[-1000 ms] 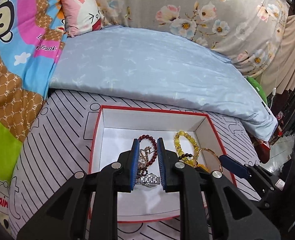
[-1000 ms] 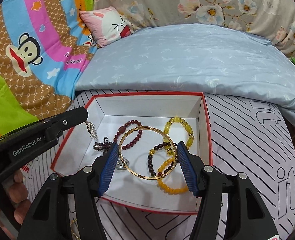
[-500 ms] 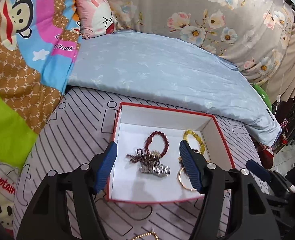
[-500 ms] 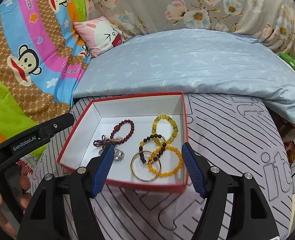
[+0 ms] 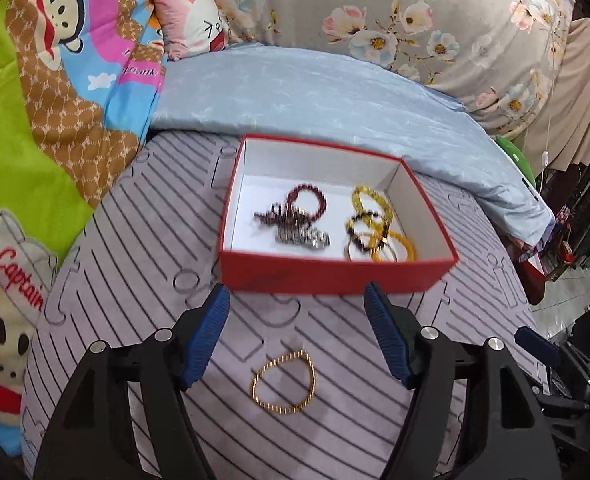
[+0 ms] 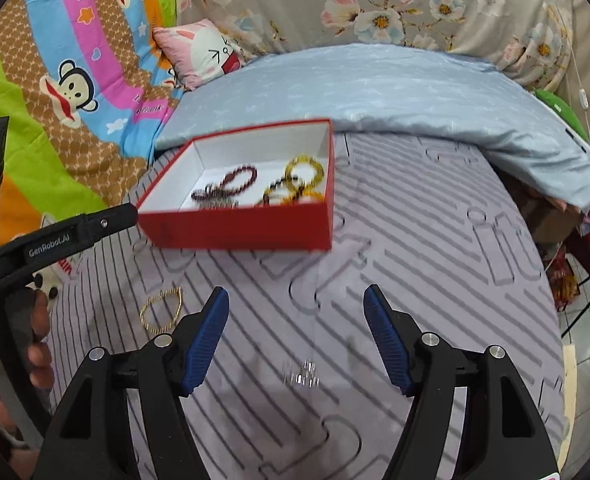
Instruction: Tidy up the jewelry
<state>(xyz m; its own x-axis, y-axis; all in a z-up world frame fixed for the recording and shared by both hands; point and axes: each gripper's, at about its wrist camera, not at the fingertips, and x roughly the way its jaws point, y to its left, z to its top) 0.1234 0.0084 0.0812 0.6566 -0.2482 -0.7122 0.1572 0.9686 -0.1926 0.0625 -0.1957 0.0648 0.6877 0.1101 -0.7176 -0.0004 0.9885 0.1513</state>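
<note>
Red box (image 5: 335,276) holds beaded bracelets (image 5: 369,224) and silver watch (image 5: 305,237); gold chain bracelet (image 5: 285,382) and small silver piece (image 6: 303,376) lie outside on bed.

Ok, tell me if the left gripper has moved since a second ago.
Yes. The left gripper has pulled back out of the red box, toward the person; its open fingers now hang over the gold chain bracelet on the striped mat.
</note>
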